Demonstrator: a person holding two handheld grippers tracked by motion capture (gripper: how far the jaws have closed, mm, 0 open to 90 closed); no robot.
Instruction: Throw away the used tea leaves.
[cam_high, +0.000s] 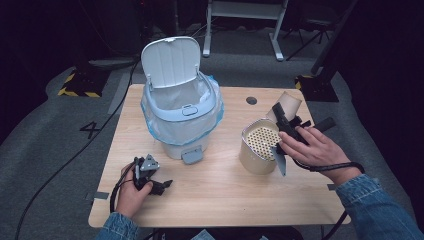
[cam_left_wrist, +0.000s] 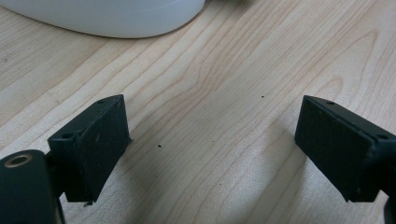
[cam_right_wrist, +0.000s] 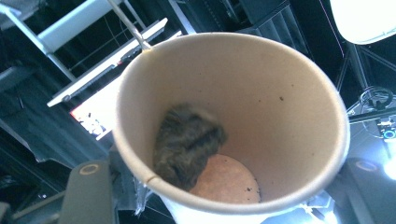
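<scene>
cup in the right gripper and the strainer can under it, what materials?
Paper cup: looks like matte tan paperboard, with a rolled rim and side seam. Strainer can: probably metal, given its dull sheen and perforated top. Right gripper holds the cup.

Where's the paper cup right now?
High view: the paper cup is at the table's right, held tilted in the right gripper above the strainer pot, right of the bin.

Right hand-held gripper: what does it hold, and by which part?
The right hand-held gripper holds a paper cup, gripped at its rim, tilted over the metal container.
</scene>
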